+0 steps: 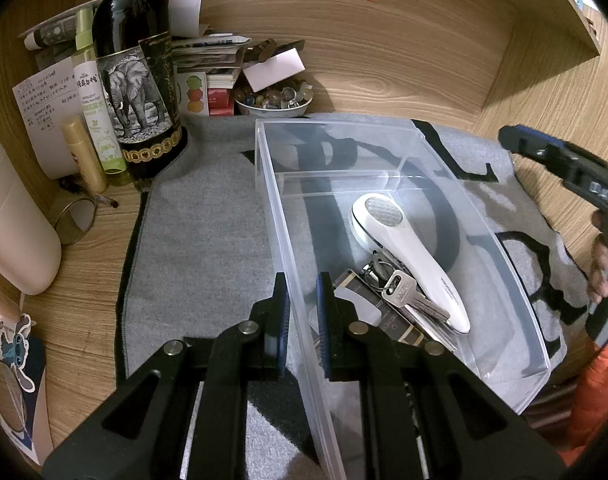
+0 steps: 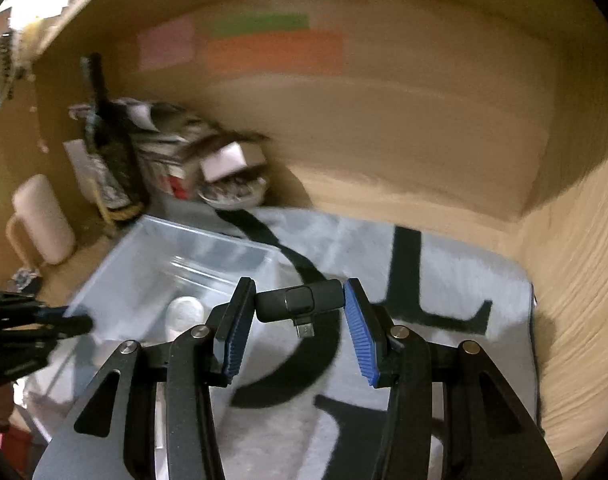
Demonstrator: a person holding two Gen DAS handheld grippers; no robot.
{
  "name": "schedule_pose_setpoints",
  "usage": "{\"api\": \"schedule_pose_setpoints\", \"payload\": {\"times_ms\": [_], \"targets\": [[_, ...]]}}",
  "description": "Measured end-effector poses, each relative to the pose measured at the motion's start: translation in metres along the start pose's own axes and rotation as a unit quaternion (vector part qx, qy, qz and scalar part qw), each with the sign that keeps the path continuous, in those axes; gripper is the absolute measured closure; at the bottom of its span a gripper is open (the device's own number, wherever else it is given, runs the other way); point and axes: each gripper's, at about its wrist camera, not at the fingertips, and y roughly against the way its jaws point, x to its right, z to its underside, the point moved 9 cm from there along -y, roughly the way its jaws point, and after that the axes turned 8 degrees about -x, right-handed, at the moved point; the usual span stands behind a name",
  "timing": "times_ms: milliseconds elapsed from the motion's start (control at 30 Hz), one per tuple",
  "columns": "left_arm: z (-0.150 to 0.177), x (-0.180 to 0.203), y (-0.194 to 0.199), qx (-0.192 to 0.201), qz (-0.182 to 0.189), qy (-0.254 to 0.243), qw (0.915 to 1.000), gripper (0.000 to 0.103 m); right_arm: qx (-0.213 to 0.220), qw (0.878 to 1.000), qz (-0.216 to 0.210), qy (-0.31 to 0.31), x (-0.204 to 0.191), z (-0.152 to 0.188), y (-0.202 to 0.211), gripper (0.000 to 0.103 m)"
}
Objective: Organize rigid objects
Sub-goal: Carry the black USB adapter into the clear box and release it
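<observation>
A clear plastic bin (image 1: 516, 300) stands on the grey mat (image 1: 208, 248). Inside it lie a white handheld device (image 1: 404, 252), a bunch of keys (image 1: 408, 300) and a dark flat box (image 1: 388, 320). My left gripper (image 1: 303, 292) is shut on the bin's near left wall. My right gripper (image 2: 298, 300) is shut on a small black adapter (image 2: 300, 300) with a plug pointing down, held above the mat to the right of the bin (image 2: 116, 260). The right gripper also shows at the far right of the left wrist view (image 1: 560, 160).
A wine bottle (image 1: 138, 68), a spray bottle (image 1: 98, 108), a lip balm tube (image 1: 84, 152), papers and a bowl of stones (image 1: 274, 100) crowd the back left corner. A white container (image 1: 16, 224) stands at the left. Wooden walls enclose the desk.
</observation>
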Motion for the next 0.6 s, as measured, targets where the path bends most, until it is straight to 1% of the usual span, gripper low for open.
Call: {"api": "schedule_pose_setpoints", "payload": {"times_ms": [100,233,433,600], "targets": [[0.0,0.0,0.0,0.0,0.0,0.0,1.0,0.091,0.009,1.0,-0.013,0.014,-0.017,0.0,0.009,0.061],[0.0,0.0,0.0,0.0,0.0,0.0,1.0,0.091,0.005,0.999,-0.033,0.036,-0.04,0.006,0.01,0.061],[0.0,0.0,0.0,0.0,0.0,0.0,1.0,0.091,-0.033,0.996,-0.059,0.063,-0.07,0.024,-0.009,0.061],[0.0,0.0,0.0,0.0,0.0,0.0,1.0,0.091,-0.064,0.993,-0.071,0.072,-0.082,0.038,-0.027,0.061]]}}
